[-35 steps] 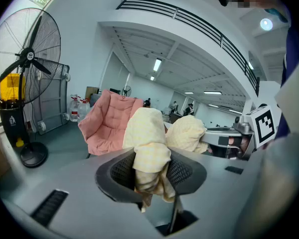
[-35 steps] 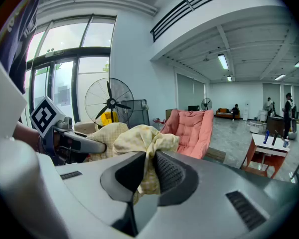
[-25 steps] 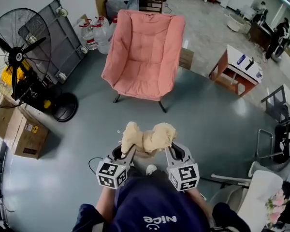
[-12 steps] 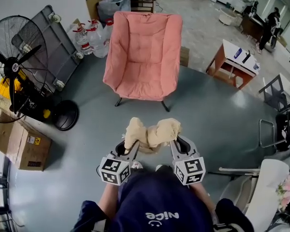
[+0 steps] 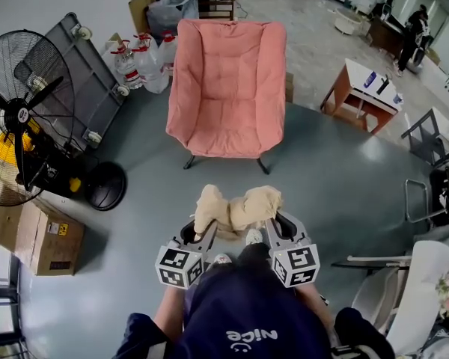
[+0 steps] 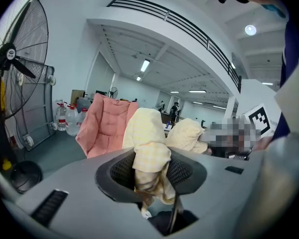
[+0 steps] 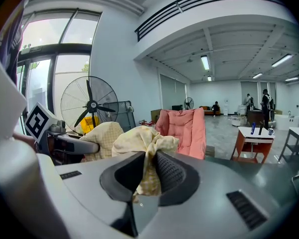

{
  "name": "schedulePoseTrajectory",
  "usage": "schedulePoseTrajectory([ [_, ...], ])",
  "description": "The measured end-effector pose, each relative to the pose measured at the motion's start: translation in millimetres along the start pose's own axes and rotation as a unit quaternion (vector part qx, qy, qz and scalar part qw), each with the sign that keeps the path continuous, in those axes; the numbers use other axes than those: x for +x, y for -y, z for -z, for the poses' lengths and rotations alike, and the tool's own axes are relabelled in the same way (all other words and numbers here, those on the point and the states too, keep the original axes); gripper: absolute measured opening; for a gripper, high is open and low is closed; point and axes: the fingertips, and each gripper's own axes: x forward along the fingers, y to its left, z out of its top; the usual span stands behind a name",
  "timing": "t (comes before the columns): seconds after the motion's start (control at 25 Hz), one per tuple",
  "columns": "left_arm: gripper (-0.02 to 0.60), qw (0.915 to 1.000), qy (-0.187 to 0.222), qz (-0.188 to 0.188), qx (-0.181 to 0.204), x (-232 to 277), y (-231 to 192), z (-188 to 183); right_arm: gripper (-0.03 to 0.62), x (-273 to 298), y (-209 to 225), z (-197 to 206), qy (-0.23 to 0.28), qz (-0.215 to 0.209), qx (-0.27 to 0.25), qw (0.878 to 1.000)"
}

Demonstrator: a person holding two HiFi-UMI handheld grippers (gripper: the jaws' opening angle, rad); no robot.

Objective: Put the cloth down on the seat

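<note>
A pale yellow cloth [image 5: 235, 209] hangs bunched between my two grippers, held above the grey floor. My left gripper [image 5: 203, 229] is shut on its left end, where the cloth [image 6: 148, 153] is pinched between the jaws. The right gripper [image 5: 268, 223] is shut on the other end, the cloth [image 7: 145, 148] squeezed between its pads. The pink padded chair [image 5: 227, 88] stands ahead, its seat [image 5: 224, 129] bare. It also appears in the left gripper view as the chair [image 6: 105, 128] and in the right gripper view as the chair [image 7: 185, 131], some way off.
A large black floor fan [image 5: 26, 118] and a cardboard box [image 5: 46, 239] stand at the left. Water bottles [image 5: 138, 58] and a grey cart [image 5: 90, 73] sit behind them. An orange-legged small table [image 5: 368, 96] is at the right, a white chair [image 5: 400, 290] near right.
The chair has come slightly nearer and more central in the head view as the person stepped forward. Both grippers keep their hold on the cloth.
</note>
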Motion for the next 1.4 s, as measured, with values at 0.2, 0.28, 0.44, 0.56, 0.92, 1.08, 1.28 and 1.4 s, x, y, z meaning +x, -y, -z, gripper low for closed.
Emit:
schedulePoseTrajectory([
  [0.2, 0.158, 0.9998, 0.008, -0.012, -0.013, 0, -16, -3, 0.078, 17, -1, -7, 0.001, -0.008, -0.004, 1.000],
  [0.28, 0.158, 0.9998, 0.007, -0.017, -0.013, 2, -21, -4, 0.078, 25, 0, -9, 0.001, -0.013, -0.006, 1.000],
  [0.44, 0.158, 0.9995, 0.003, -0.028, -0.016, 14, -32, -8, 0.078, 50, 6, -18, 0.004, -0.027, -0.011, 1.000],
  [0.56, 0.158, 0.9993, -0.005, -0.034, -0.011, 30, -34, -17, 0.078, 66, 19, -29, 0.007, -0.037, -0.015, 0.999],
  [0.92, 0.160, 0.9981, -0.020, -0.057, -0.015, 93, -48, -46, 0.078, 122, 80, -50, 0.009, -0.057, -0.003, 0.998],
  [1.08, 0.160, 0.9976, -0.027, -0.060, -0.022, 135, -48, -61, 0.078, 146, 116, -64, 0.013, -0.063, -0.002, 0.998],
  [1.28, 0.160, 0.9973, -0.016, -0.066, -0.027, 191, -42, -86, 0.078, 171, 168, -87, 0.024, -0.069, -0.007, 0.997],
  [1.4, 0.160, 0.9977, -0.011, -0.058, -0.035, 226, -34, -99, 0.078, 182, 200, -100, 0.032, -0.066, -0.007, 0.997],
])
